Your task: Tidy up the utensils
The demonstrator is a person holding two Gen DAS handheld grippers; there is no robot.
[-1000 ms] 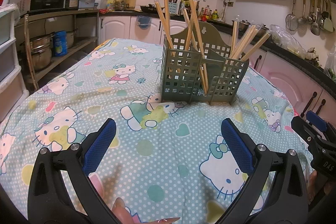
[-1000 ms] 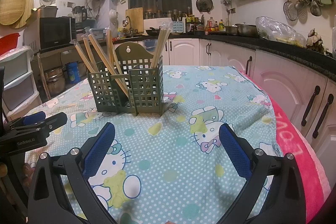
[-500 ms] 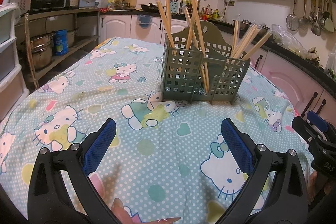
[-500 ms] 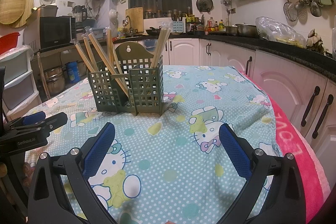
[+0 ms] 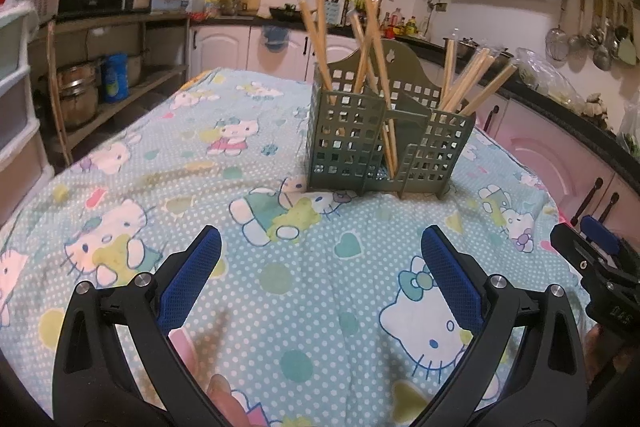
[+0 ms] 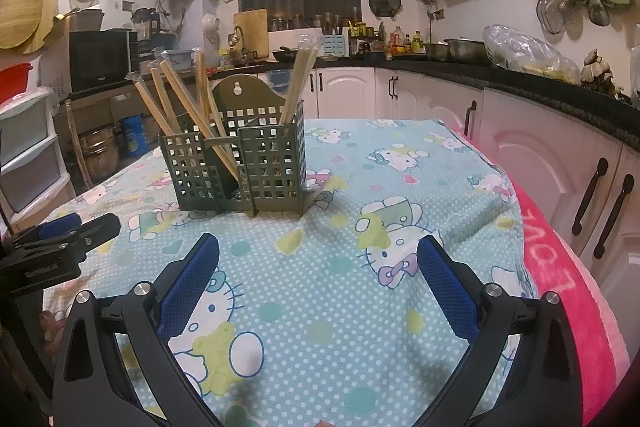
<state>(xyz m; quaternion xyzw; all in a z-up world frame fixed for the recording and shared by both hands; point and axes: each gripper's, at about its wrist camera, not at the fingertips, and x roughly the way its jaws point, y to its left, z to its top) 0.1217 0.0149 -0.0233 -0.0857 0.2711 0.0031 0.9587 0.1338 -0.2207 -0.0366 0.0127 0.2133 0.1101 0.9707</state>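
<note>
Chopsticks sorted into holder; nothing loose seen on tabletop.

Green lattice holder [image 5: 384, 143] upright at mid-tabletop [image 5: 168, 163], 12 o'clock from left tongs [image 5: 320, 267], about 11 o'clock from right tongs [image 6: 318, 267]. Wooden chopsticks [image 5: 372, 59] leaning in all compartments: left, centre, and right bunch [image 5: 472, 79]. No stray utensil visible on patterned cloth [image 6: 360, 187]. Both tongs spread wide, holding nothing, low over cloth, well short of holder. Judged: task at or near completion; tidying of crossed sticks possibly left.
</note>
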